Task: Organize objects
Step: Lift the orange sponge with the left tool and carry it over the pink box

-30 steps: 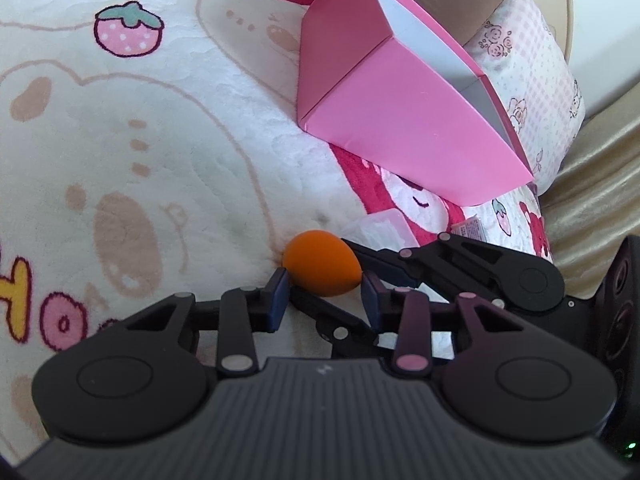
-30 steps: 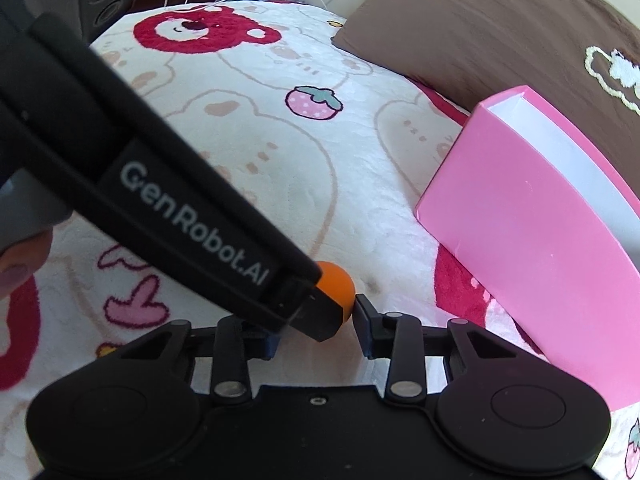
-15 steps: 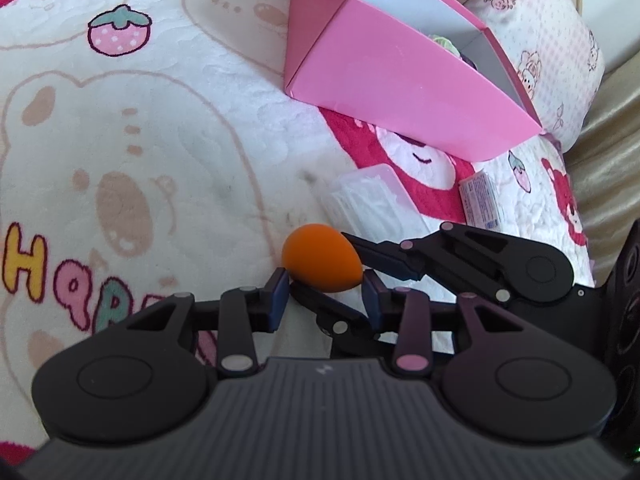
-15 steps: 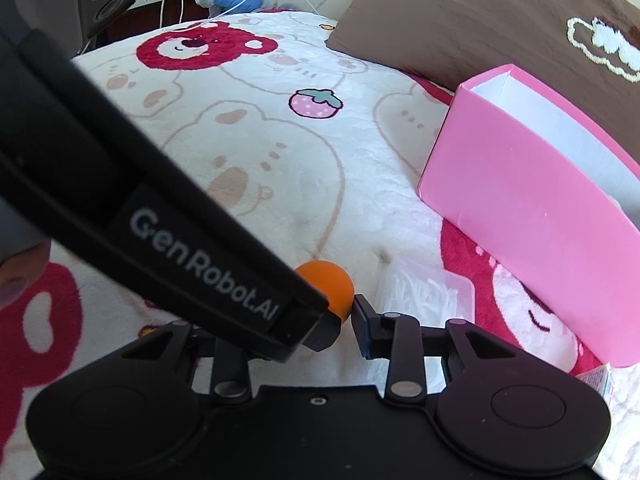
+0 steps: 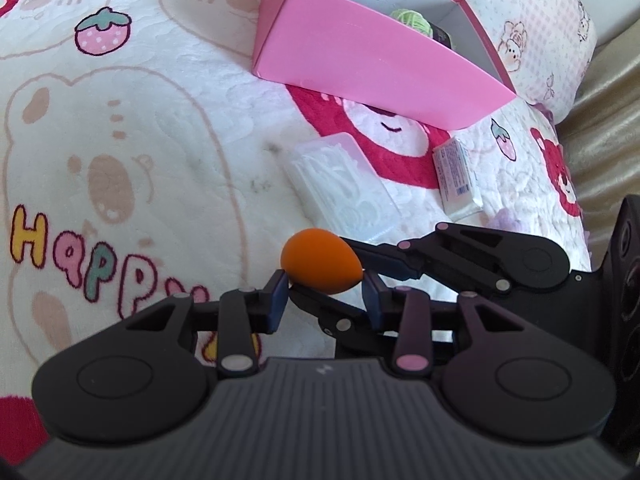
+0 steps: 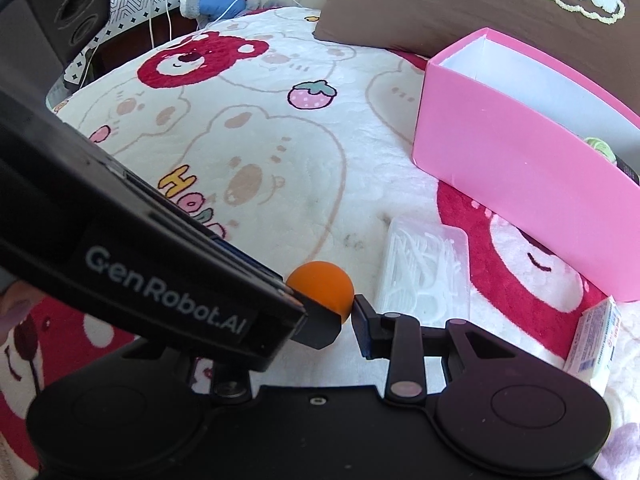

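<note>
Both my grippers, left [image 5: 323, 288] and right [image 6: 347, 322], pinch orange makeup sponge [image 5: 320, 266]. Keep squeeze even, carry together over pink box [image 5: 372, 54] rim, release inside.

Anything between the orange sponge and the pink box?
Nothing visible blocks it. The orange sponge is off the blanket, gripped by both tools. The clear floss pick case and small white packet lie flat below the route to the open-topped pink box.
</note>
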`<move>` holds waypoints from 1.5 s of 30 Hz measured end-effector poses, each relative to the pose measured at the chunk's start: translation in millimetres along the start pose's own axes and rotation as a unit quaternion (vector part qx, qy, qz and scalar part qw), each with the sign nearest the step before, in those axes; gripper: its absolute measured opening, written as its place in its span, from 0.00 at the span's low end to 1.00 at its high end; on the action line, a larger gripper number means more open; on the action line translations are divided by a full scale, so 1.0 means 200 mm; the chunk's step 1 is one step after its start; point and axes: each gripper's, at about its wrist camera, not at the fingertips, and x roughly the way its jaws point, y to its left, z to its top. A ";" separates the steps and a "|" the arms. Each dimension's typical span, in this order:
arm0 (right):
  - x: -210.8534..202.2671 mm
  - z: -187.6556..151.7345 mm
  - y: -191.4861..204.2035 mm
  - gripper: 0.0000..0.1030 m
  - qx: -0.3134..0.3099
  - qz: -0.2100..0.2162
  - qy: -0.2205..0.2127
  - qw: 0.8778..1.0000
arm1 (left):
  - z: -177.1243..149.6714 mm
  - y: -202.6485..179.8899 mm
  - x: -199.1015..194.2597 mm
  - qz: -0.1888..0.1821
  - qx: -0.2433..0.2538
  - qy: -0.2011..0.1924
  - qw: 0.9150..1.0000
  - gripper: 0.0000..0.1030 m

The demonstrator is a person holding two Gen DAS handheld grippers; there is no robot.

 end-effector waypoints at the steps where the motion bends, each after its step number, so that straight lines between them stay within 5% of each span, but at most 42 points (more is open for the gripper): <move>1: -0.01 0.00 0.00 0.39 0.001 -0.001 0.002 1.000 | 0.00 -0.01 -0.01 -0.001 0.001 0.002 1.000 0.37; 25: -0.29 0.00 -0.12 0.39 0.020 -0.001 0.000 1.000 | -0.03 -0.37 -0.16 -0.012 0.036 0.019 0.999 0.38; 45: -0.58 0.12 -0.27 0.39 0.021 -0.043 -0.034 0.998 | 0.17 -0.74 -0.30 0.000 0.107 0.013 0.994 0.37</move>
